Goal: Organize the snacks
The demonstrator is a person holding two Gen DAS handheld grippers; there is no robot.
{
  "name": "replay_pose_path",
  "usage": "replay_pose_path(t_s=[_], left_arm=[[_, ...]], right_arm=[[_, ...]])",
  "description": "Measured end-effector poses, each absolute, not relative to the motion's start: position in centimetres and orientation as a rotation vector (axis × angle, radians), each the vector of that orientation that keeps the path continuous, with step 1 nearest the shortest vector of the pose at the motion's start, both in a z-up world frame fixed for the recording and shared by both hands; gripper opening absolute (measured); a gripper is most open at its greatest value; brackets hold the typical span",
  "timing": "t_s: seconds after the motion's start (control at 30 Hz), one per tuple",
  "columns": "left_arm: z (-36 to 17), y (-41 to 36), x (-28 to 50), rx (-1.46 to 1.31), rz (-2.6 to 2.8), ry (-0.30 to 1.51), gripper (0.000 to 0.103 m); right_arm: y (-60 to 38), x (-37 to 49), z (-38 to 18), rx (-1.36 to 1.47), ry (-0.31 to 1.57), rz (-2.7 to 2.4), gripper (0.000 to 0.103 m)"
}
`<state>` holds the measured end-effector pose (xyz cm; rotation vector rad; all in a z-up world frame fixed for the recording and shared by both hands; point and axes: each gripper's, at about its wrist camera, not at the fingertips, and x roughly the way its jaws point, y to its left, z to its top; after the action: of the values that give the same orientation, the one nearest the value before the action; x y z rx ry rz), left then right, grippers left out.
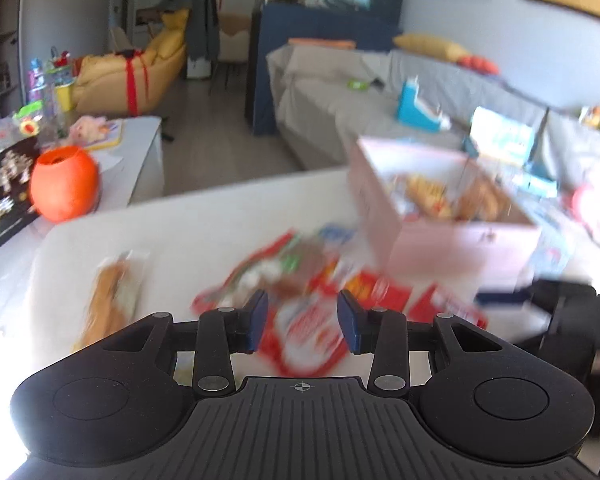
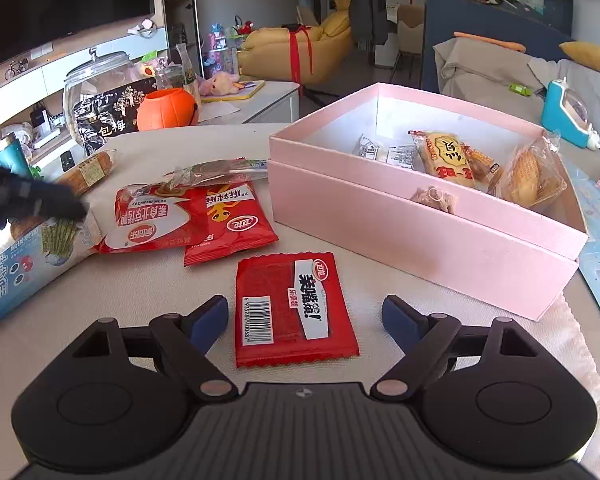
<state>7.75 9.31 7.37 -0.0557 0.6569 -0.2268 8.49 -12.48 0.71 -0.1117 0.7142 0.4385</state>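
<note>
A pink box (image 2: 416, 236) stands on the table at the right and holds several wrapped snacks (image 2: 448, 156). My right gripper (image 2: 304, 316) is open, its fingers either side of a flat red snack packet (image 2: 292, 308) lying on the table. More red packets (image 2: 168, 220), a blue seaweed packet (image 2: 32, 260) and a bread pack (image 2: 88, 172) lie to the left. My left gripper (image 1: 302, 320) is open and empty above a blurred red and white packet (image 1: 308, 328). The pink box (image 1: 440, 216) shows blurred at its right.
An orange pumpkin pot (image 2: 168, 108), a glass jar (image 2: 96, 84) and a black bag (image 2: 112, 112) stand on a side table behind. A grey sofa (image 2: 500, 64) with a blue toy (image 2: 568, 112) is beyond the box. The left gripper's dark body (image 2: 24, 200) shows at the left edge.
</note>
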Motion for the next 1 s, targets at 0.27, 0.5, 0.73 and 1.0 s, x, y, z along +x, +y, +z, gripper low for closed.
replay_pose_path(t_s=[0.27, 0.5, 0.73, 1.0], left_arm=[[4.1, 5.9, 18.4, 0.109, -0.217, 0.807, 0.043], [3.4, 6.0, 18.4, 0.096, -0.360, 0.860, 0.046], [3.2, 4.7, 15.7, 0.144, -0.323, 0.828, 0.044], [3.9, 4.9, 5.1, 0.090, -0.198, 0.751, 0.044]], right_arm=[[-12.6, 8.5, 0.8, -0.098, 0.715, 0.446, 0.086], [-12.8, 8.5, 0.8, -0.086, 0.719, 0.464, 0.090], [-12.9, 8.6, 0.7, -0.078, 0.719, 0.468, 0.090], [-13.1, 8.7, 0.7, -0.069, 0.719, 0.475, 0.091]])
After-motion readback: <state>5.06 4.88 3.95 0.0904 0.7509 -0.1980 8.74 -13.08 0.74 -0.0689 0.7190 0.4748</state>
